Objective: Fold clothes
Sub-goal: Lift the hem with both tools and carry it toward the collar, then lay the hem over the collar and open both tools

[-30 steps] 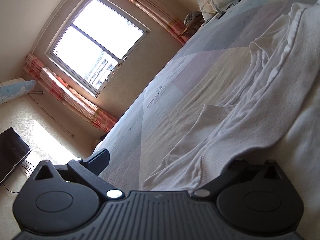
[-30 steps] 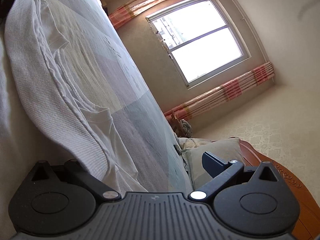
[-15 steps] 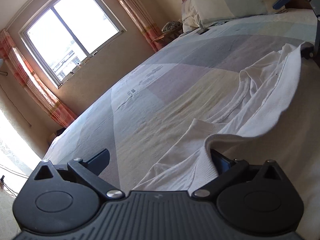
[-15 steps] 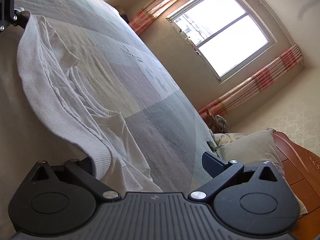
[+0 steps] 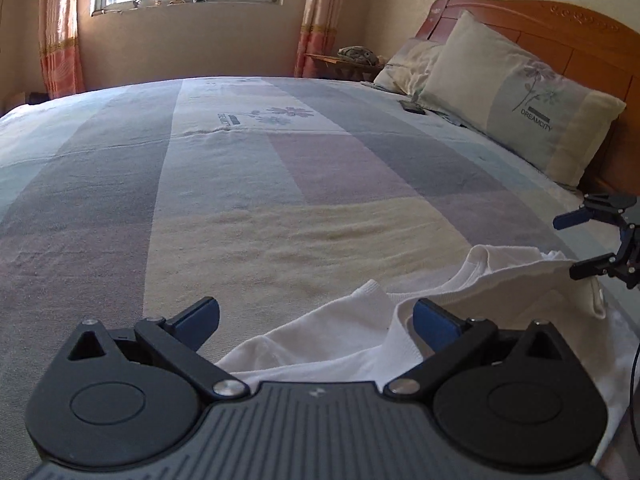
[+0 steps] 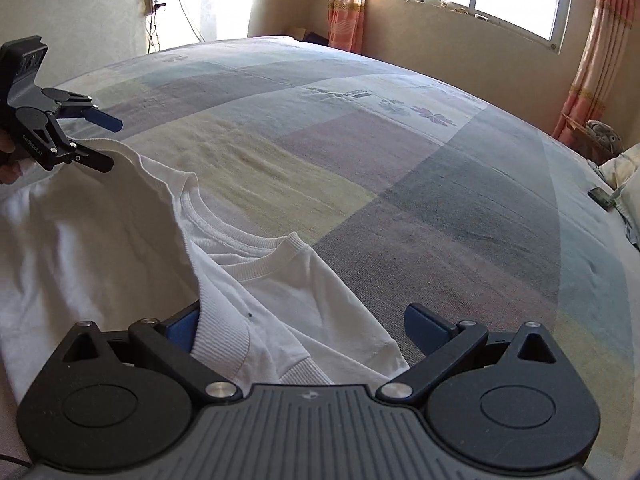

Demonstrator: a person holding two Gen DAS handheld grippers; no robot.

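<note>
A white T-shirt (image 6: 132, 248) lies at the near edge of the bed (image 5: 280, 184), its ribbed collar (image 6: 264, 260) facing across the patchwork bedspread and part of its cloth doubled over itself. The left gripper (image 5: 316, 322) has its jaws spread wide, blue pads (image 5: 434, 322) showing, with the shirt's ribbed hem edge lying against the inside of one finger but nothing pinched. The right gripper (image 6: 304, 322) is likewise wide apart, the ribbed hem draped over one blue pad (image 6: 182, 326). Readable writing: the pillow (image 5: 516, 96) against the wooden headboard (image 5: 568, 36) carries "DREAMCITY" under a flower print; the bedspread has a small dark label beside printed flowers, too small to read; the left gripper's body, seen from the right wrist, bears pale lettering too fine to read with certainty.
</note>
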